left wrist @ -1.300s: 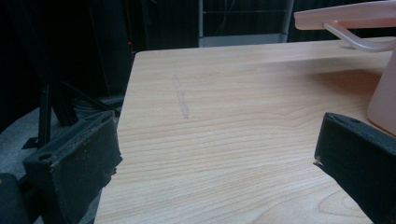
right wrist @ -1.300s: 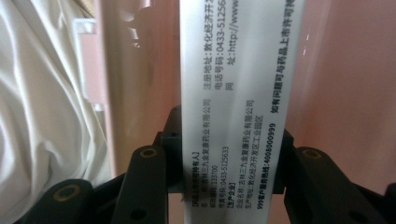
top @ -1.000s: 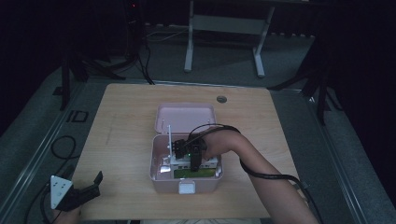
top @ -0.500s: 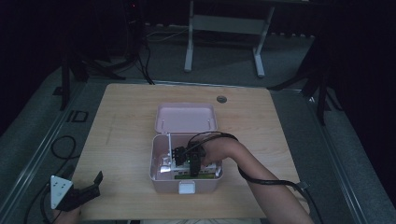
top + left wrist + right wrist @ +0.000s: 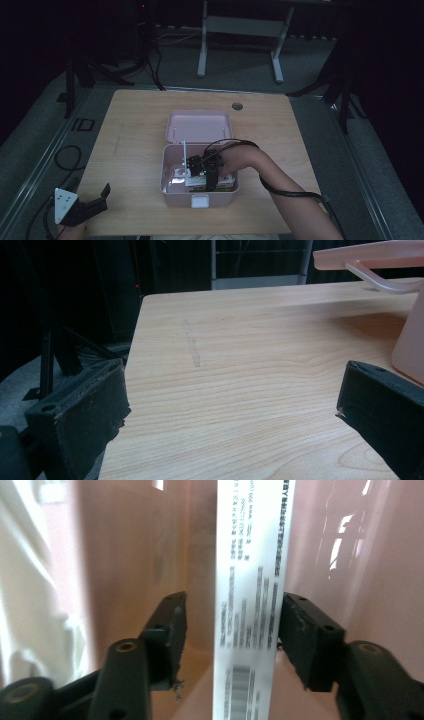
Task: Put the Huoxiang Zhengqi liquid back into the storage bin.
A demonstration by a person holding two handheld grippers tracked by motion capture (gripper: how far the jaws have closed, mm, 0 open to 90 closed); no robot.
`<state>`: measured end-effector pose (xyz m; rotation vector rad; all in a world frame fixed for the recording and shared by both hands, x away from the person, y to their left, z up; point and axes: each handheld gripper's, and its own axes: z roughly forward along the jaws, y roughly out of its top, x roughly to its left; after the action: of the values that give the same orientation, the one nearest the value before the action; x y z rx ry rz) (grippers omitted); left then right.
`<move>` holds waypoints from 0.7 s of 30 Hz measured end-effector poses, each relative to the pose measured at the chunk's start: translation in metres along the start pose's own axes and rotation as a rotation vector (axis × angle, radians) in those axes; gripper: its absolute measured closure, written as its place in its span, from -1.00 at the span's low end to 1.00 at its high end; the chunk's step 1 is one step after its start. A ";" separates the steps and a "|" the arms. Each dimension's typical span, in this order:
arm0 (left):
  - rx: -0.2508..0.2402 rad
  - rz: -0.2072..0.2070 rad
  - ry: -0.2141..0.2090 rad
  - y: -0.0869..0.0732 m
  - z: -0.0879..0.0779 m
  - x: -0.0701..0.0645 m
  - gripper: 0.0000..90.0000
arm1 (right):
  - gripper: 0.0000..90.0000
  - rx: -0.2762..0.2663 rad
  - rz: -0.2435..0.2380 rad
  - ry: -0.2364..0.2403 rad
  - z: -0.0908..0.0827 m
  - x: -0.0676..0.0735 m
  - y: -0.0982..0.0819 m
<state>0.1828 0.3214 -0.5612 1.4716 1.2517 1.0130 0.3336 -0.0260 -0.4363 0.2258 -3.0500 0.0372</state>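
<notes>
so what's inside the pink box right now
The open pink box holds the right gripper, its jaws set around a thin white printed pack, with a gap at one jaw. White and green packaging lies beneath; the gripper and hand cover the rest.

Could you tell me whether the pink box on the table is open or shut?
Open: the pink box has its lid folded back flat behind it.

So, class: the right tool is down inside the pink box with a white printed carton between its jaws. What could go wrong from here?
1. In the right gripper view the right tool straddles the white carton with a gap at one jaw, so the carton may slip or tip.
2. The pink box walls sit close around the tool; lifting could snag them and drag the box.
3. The left tool waits at the table corner, not bracing the box.
</notes>
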 end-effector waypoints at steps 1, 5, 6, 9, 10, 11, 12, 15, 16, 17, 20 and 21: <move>-0.001 0.000 0.000 0.000 0.000 0.000 -1.00 | -0.07 -0.001 0.002 0.002 -0.004 0.001 -0.001; -0.002 -0.001 0.001 0.000 0.000 0.000 -1.00 | -0.31 -0.037 0.011 -0.017 -0.023 0.002 -0.011; -0.003 -0.002 0.001 0.000 0.000 0.000 -1.00 | -0.38 -0.056 0.023 -0.026 -0.029 0.001 -0.014; -0.001 -0.001 0.001 0.000 0.000 0.000 -1.00 | -0.58 -0.113 0.051 -0.044 -0.048 -0.001 -0.026; 0.000 -0.002 0.001 0.000 0.000 0.000 -1.00 | -0.60 -0.134 0.061 -0.047 -0.054 -0.002 -0.031; 0.000 -0.001 0.001 0.000 0.000 0.000 -1.00 | -0.65 -0.172 0.081 -0.072 -0.066 -0.003 -0.040; 0.000 -0.001 0.001 0.000 0.000 0.000 -1.00 | -0.65 -0.172 0.081 -0.072 -0.066 -0.003 -0.040; -0.001 -0.003 0.003 0.000 0.000 0.000 -1.00 | -0.68 -0.214 0.102 -0.106 -0.082 -0.005 -0.056; 0.001 -0.002 0.003 0.000 0.000 0.000 -1.00 | -0.68 -0.225 0.109 -0.122 -0.086 -0.006 -0.062; 0.001 -0.002 0.003 0.000 0.000 0.000 -1.00 | -0.68 -0.225 0.109 -0.122 -0.086 -0.006 -0.062; 0.000 -0.003 0.003 0.000 0.000 0.000 -1.00 | -0.69 -0.269 0.142 -0.162 -0.095 -0.010 -0.085; -0.001 -0.003 0.003 0.000 0.000 0.000 -1.00 | -0.69 -0.283 0.149 -0.177 -0.096 -0.010 -0.091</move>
<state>0.1829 0.3212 -0.5614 1.4679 1.2550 1.0135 0.3651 -0.1120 -0.3397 -0.0201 -3.1881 -0.4238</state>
